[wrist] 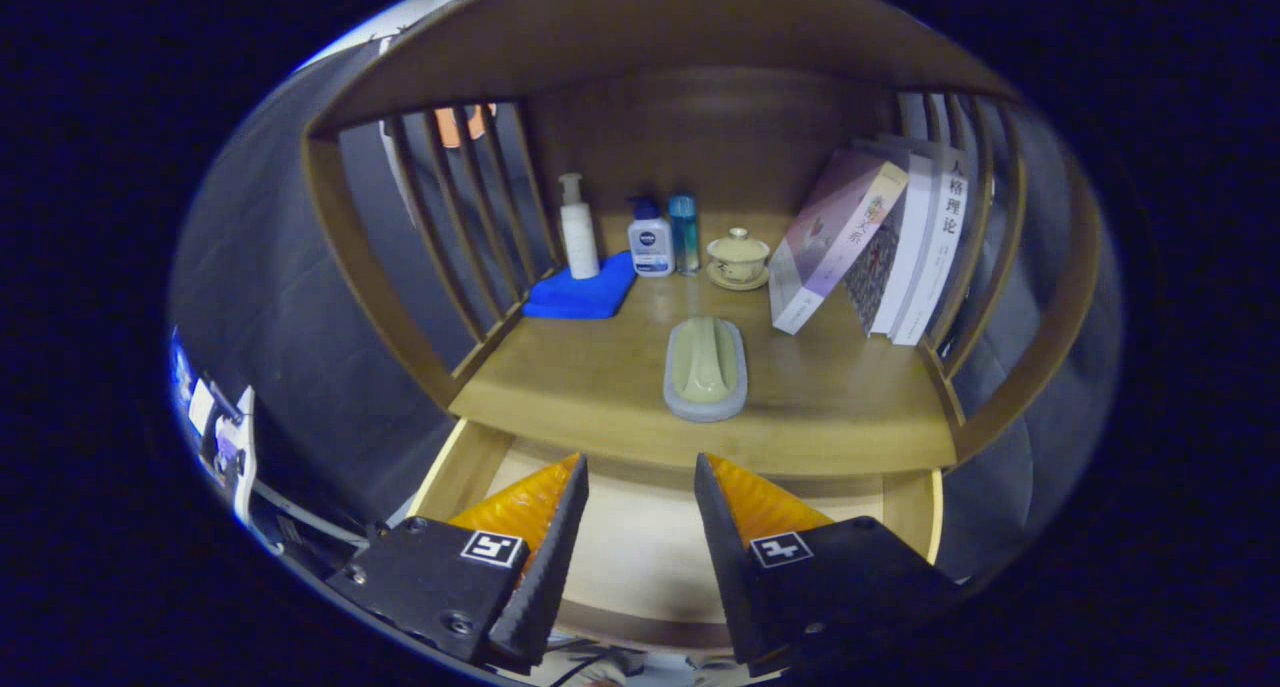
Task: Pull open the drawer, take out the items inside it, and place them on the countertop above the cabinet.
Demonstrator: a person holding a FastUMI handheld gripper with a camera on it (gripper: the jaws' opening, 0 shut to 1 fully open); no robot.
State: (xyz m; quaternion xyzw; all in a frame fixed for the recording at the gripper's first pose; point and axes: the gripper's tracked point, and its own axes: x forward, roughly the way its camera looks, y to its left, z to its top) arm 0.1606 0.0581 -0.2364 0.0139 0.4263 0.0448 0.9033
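Observation:
My gripper (640, 467) stands open above the pulled-out drawer (640, 557), with nothing between its two black fingers (555, 527). The drawer's pale wooden floor shows bare between and around the fingers; its front parts are hidden by the gripper body. Just beyond the fingertips lies the cabinet's wooden countertop (560, 387). On it, straight ahead of the fingers, rests a green oblong item on a grey oval tray (705, 367).
At the countertop's back stand a white pump bottle (577, 227), a small white-and-blue bottle (649, 239), a blue bottle (684, 232) and a lidded tea cup on a saucer (738, 259). A folded blue cloth (580, 292) lies left. Leaning books (870, 247) fill the right. Slatted wooden sides flank the shelf.

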